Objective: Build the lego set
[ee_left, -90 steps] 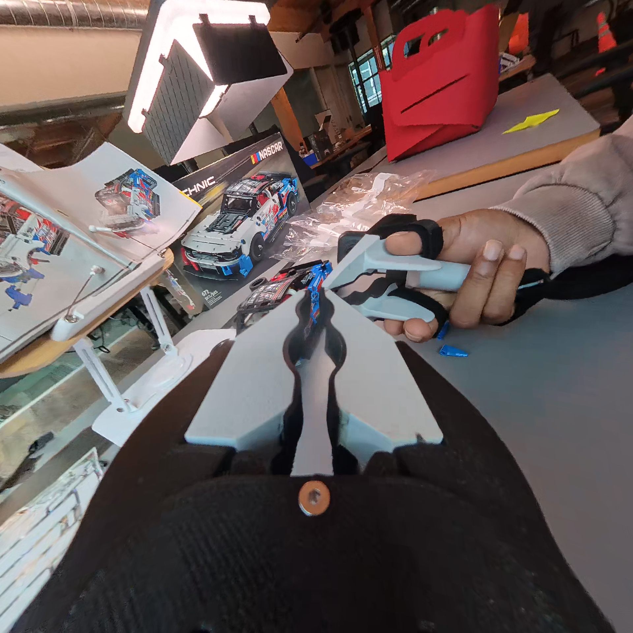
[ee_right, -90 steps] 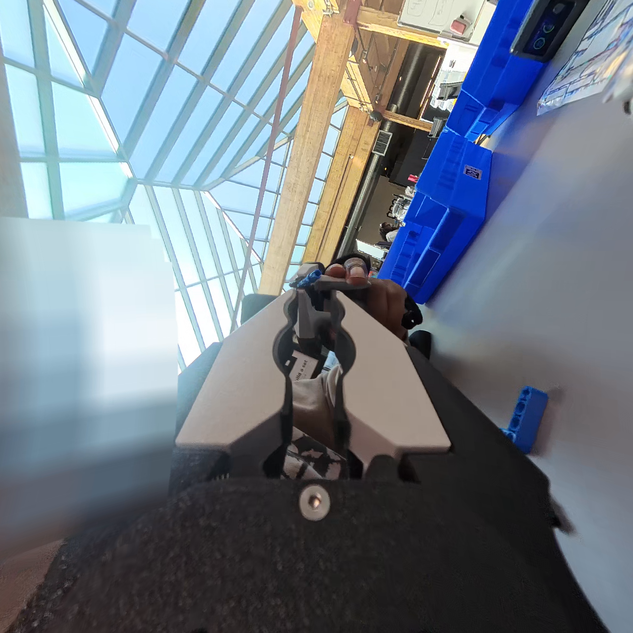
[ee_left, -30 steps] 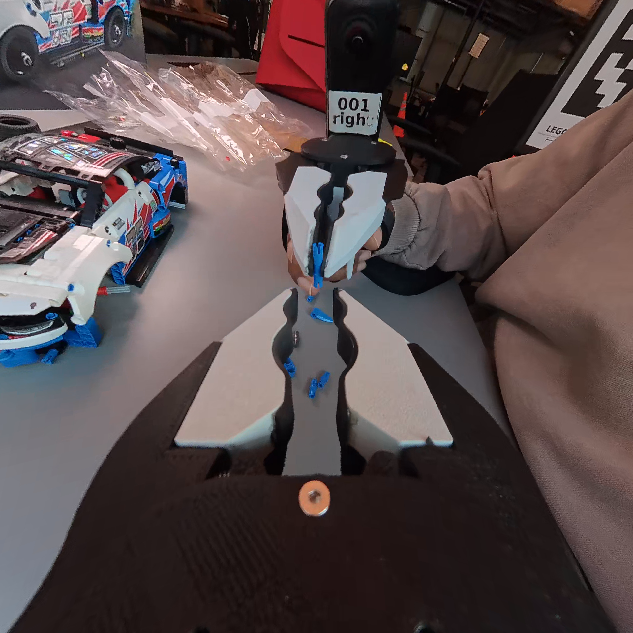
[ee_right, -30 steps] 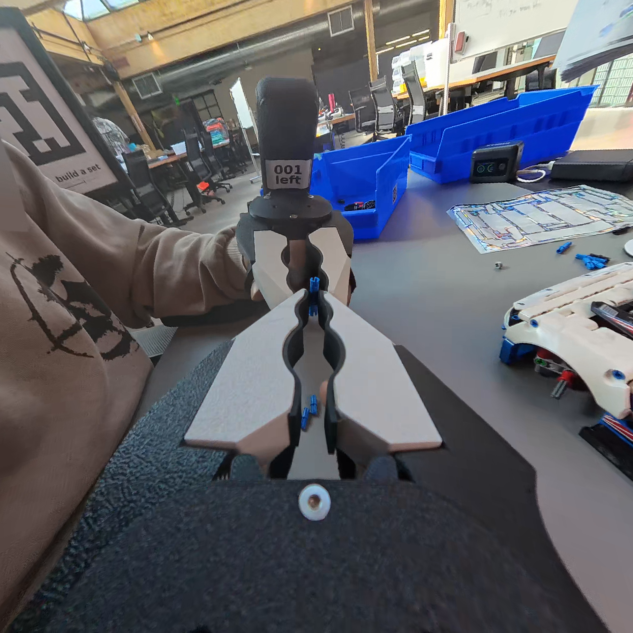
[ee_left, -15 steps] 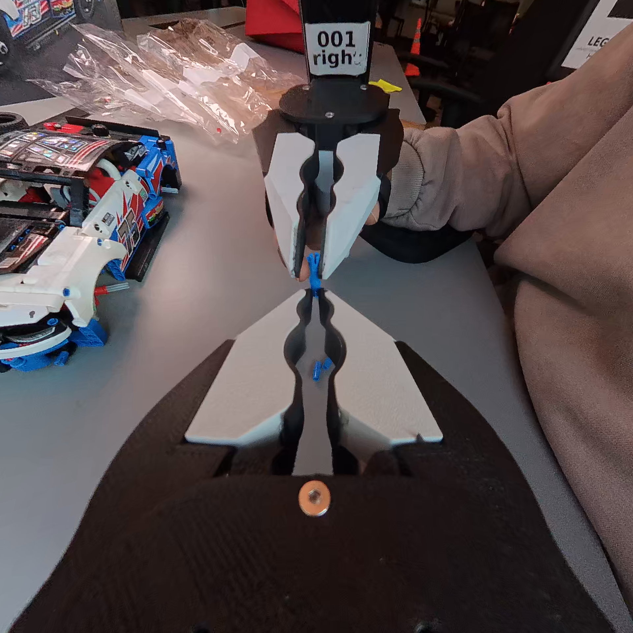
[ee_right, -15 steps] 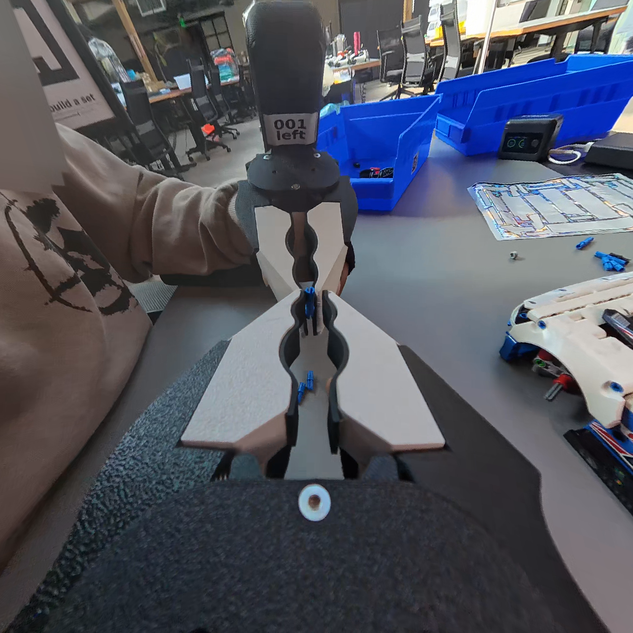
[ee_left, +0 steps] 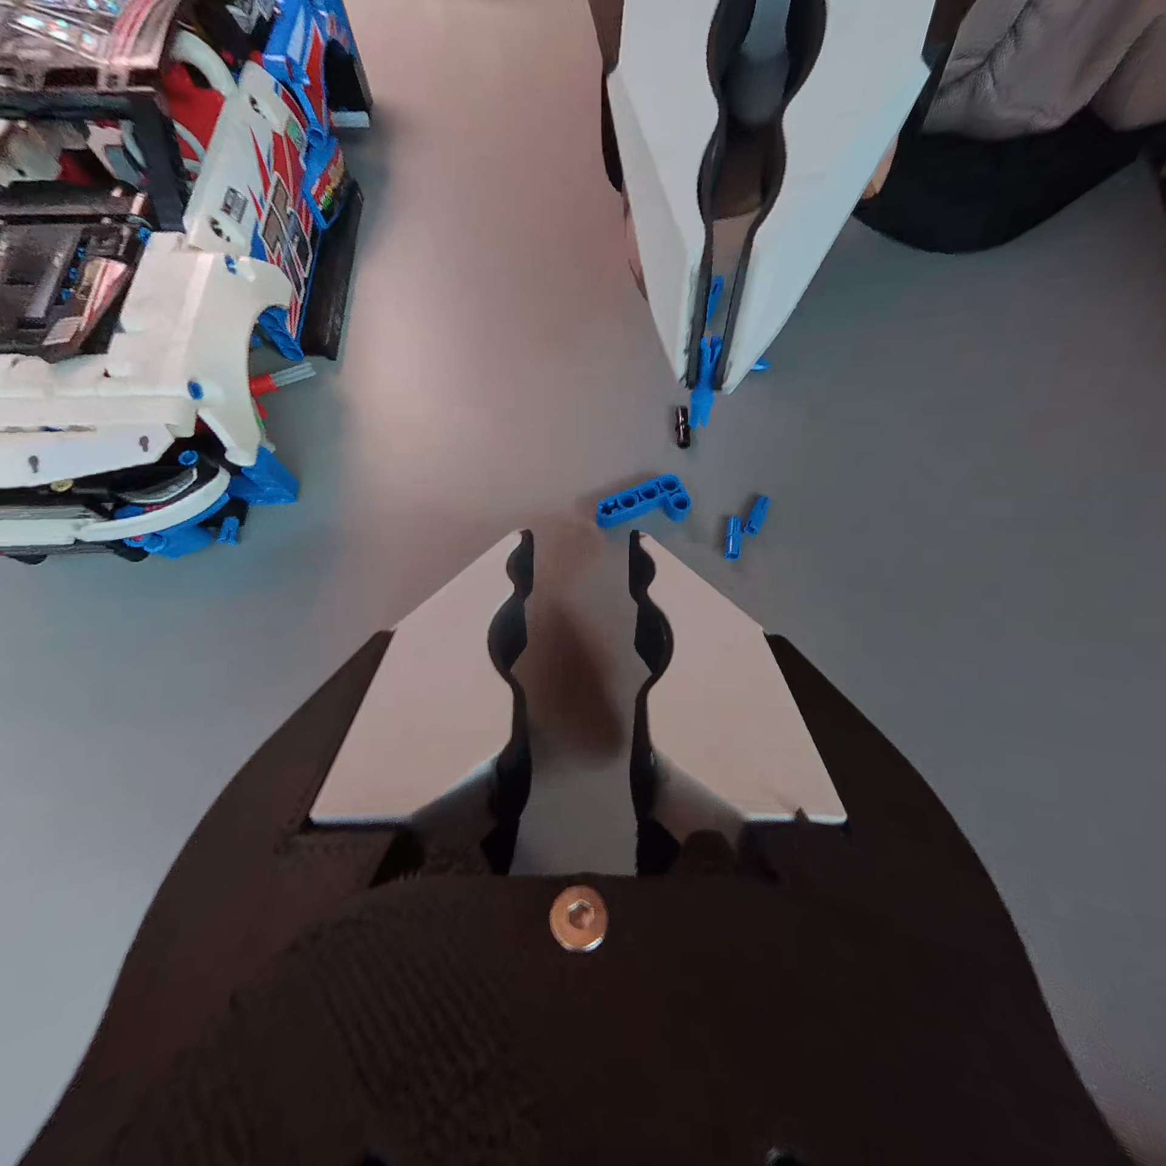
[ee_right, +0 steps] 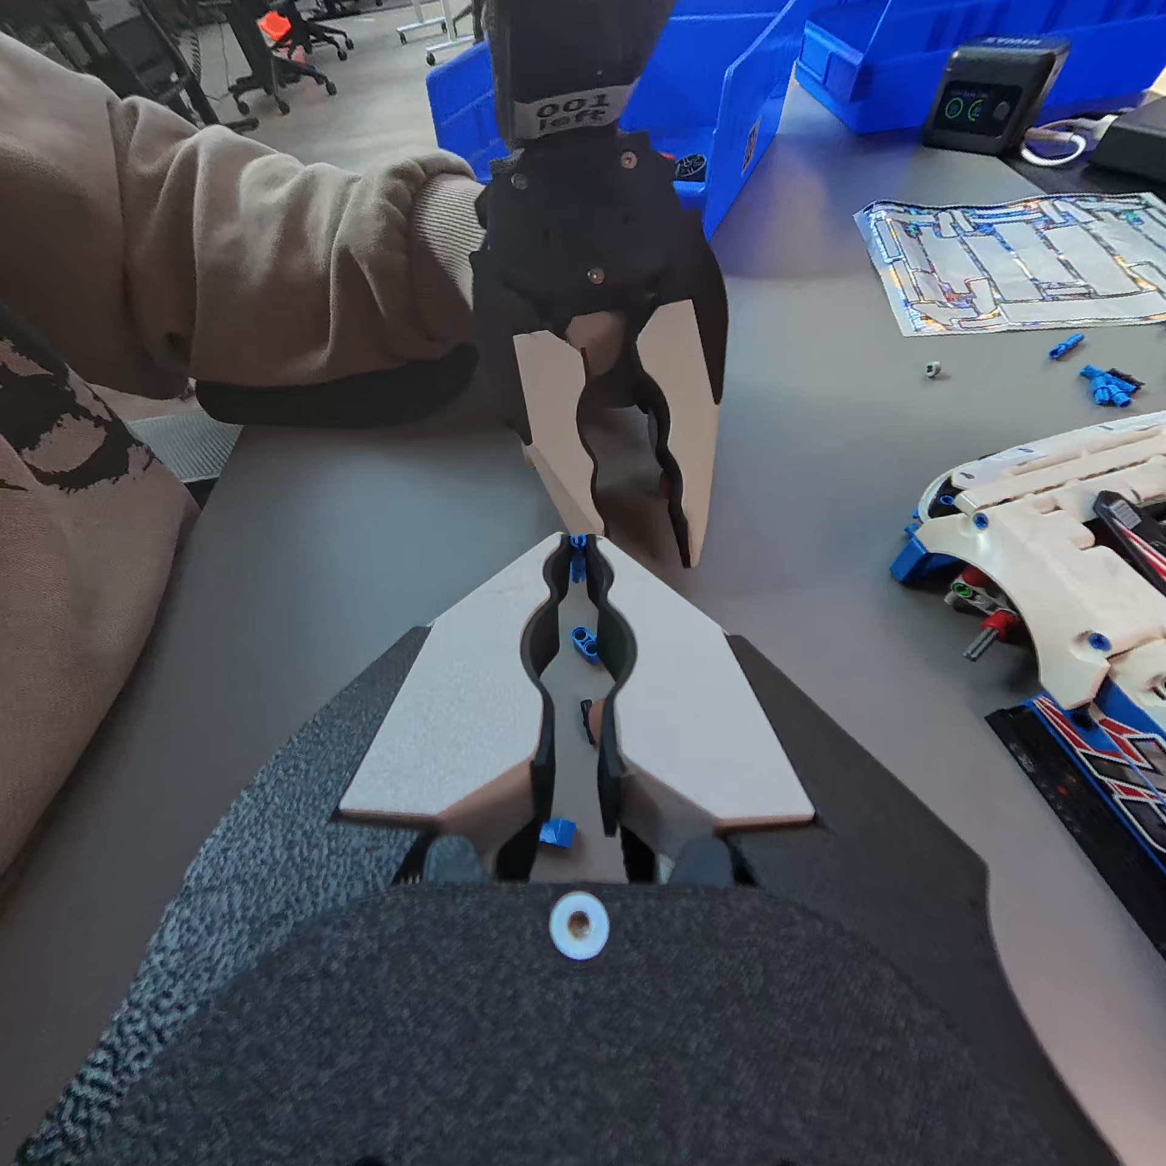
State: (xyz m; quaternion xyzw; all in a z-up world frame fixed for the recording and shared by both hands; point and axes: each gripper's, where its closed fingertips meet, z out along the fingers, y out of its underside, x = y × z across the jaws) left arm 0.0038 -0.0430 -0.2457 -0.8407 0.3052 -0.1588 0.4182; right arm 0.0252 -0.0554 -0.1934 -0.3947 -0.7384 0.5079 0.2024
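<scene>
My left gripper [ee_left: 577,539] is open and empty, low over the grey table. A blue L-shaped beam [ee_left: 643,501] lies just ahead of its right fingertip. My right gripper [ee_left: 706,375] points down opposite it, shut on a small blue pin [ee_left: 700,400] that sticks out of its tips. In the right wrist view my right gripper [ee_right: 577,549] holds the blue pin [ee_right: 577,558], and the left gripper [ee_right: 640,546] stands open just beyond. The partly built white, blue and red lego car [ee_left: 158,315] sits to the left; it also shows in the right wrist view [ee_right: 1041,568].
Two loose blue pins [ee_left: 744,520] and a black pin [ee_left: 681,426] lie by the beam. A sticker sheet [ee_right: 1022,265], more blue pins [ee_right: 1104,385], blue bins [ee_right: 725,94] and a small black device [ee_right: 984,94] sit farther off. The person's sleeve [ee_right: 252,252] is at the table edge. Left tips to right tips: about 6 centimetres.
My left gripper, shut tip to tip with the right one half a second ago, has opened. Both grippers have dropped closer to the table. The right one still holds the blue pin.
</scene>
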